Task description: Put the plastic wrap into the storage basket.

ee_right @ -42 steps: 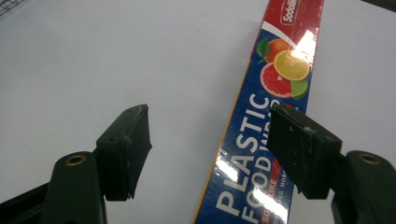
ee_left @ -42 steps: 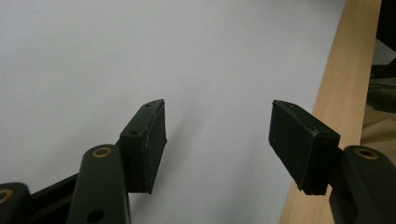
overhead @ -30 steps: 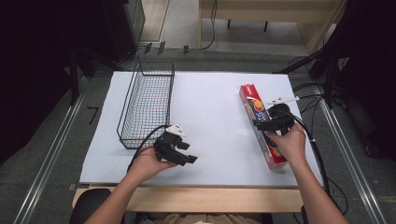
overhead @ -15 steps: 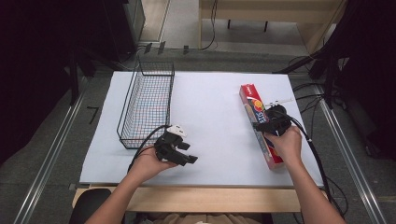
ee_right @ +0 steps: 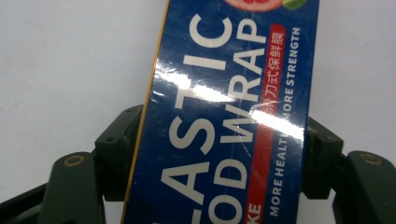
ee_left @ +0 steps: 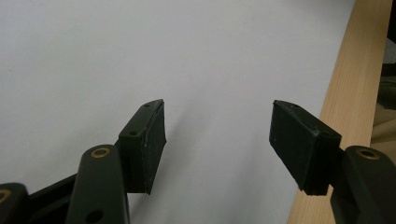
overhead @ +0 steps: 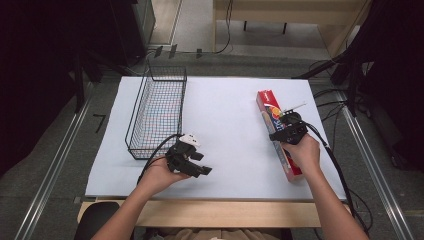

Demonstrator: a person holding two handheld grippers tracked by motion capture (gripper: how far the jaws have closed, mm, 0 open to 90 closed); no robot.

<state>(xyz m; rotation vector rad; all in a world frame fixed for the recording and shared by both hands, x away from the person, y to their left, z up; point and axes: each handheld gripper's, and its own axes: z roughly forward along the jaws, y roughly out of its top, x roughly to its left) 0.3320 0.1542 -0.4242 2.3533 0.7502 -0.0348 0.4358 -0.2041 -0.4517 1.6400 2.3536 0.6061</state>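
Note:
A long red and blue plastic wrap box (overhead: 266,104) lies lengthwise on the right side of the white table. My right gripper (overhead: 285,131) has come down over its middle. In the right gripper view the box (ee_right: 224,107) sits between the jaws, which have just been closing, and both pads (ee_right: 120,140) press on its long sides. My left gripper (overhead: 200,164) rests near the front edge, left of centre. Its jaws stand open (ee_left: 217,140) over bare white surface, with nothing between them.
A black wire basket (overhead: 134,145) stands at the left of the white table top (overhead: 225,125). The table's wooden front edge (ee_left: 355,70) runs just beside my left gripper. Cables trail off the table's right side.
My right gripper has sunk onto the plastic wrap box and its jaws have closed in on the box's sides. The left hand has kept still.

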